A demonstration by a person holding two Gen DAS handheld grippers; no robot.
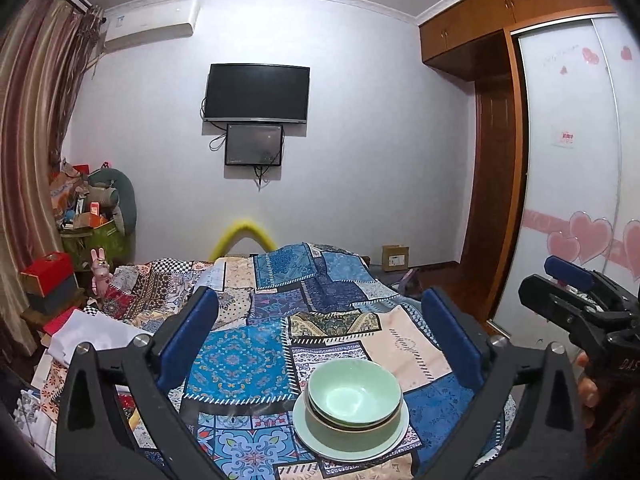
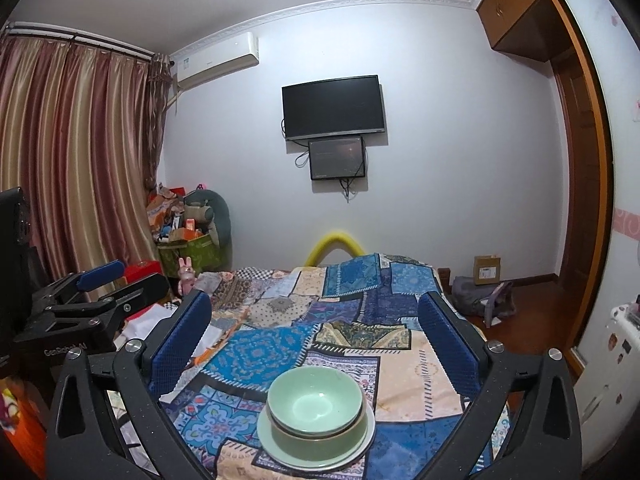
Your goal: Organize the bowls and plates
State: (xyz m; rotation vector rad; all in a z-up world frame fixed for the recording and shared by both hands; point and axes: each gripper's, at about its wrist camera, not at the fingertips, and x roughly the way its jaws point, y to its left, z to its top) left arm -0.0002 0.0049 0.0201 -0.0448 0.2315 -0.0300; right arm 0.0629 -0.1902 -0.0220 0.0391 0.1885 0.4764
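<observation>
Bowls [image 1: 354,394] sat nested on the plate [image 1: 316,444] on the bed [image 1: 400,344]. Left claw [image 1: 328,340] and right claw [image 2: 316,336] were spread wide, holding nothing. Stacking looked done; next move likely just backing away.

A patchwork bedspread [image 1: 256,352] covers the bed and runs on past the fingers. Beyond the fingertips, a dark television [image 1: 257,92] hangs on the far wall above a smaller screen [image 1: 254,145]. Up and left of the fingers sit an air conditioner [image 1: 154,24] and striped curtains [image 2: 72,152]. Left of the fingers stands a heap of boxes [image 2: 184,228] and a pink toy rabbit [image 1: 100,276]. Right of them stands a wooden wardrobe [image 1: 496,168].
</observation>
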